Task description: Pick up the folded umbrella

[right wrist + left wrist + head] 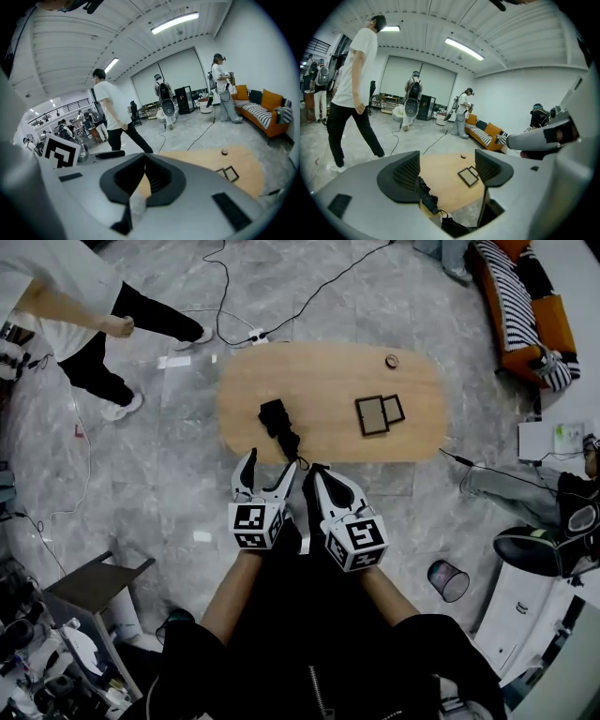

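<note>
Holding the left gripper [269, 463] at the near edge of the wooden surface [328, 371], jaws spread wide and pressing on nothing. Finding the folded umbrella [278, 423], black, lying on the surface close to that near edge, just beyond the left gripper's fingertips. Not managing to tell whether its near end is touching one of them. Seeing it, in the left gripper view, low in the gap between the jaws and nearer the left one. Holding the right gripper [314, 472] just beside the left, jaws brought together on nothing, tips at the same near edge. Sharing the surface, further right and well apart from the umbrella, with two dark picture frames [378, 413] lying side by side and a small round object [392, 360] near the far edge. Looking past the surface at a person in a white top [70, 320] stepping across the grey floor at the left, and at an orange sofa [525, 306] with striped cushions at the far right.
</note>
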Demonstrator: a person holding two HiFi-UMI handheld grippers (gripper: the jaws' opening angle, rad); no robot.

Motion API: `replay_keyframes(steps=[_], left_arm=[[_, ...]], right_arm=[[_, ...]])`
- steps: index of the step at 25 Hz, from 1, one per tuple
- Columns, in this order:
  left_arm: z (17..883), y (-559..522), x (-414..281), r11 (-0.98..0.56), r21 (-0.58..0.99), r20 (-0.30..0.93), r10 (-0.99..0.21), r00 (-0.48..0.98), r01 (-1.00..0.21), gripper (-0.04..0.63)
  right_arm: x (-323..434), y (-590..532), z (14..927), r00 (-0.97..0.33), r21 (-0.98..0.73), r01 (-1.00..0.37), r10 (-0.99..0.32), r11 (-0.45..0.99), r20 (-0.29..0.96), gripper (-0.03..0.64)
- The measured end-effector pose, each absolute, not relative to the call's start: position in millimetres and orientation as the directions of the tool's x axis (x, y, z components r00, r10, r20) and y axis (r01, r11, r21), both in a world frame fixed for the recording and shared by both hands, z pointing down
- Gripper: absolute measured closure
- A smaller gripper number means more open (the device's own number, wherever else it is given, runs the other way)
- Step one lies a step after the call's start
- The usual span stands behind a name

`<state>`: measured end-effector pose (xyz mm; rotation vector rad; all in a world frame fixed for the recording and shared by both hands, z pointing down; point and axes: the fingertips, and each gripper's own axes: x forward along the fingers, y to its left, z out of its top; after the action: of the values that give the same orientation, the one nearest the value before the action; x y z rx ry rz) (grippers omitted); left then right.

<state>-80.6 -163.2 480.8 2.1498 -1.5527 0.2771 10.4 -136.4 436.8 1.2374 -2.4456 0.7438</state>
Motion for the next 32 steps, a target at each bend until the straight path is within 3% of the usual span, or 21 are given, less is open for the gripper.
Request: replay_keyframes(steps=[32], left_arm=[[636, -217, -67, 0.011, 0.364, 0.663, -0.706, 0.250, -0.931, 0.233]], right_arm=[[50, -203, 475, -0.565, -0.245, -0.810, -0.596, 0.534, 0.571, 0.606]])
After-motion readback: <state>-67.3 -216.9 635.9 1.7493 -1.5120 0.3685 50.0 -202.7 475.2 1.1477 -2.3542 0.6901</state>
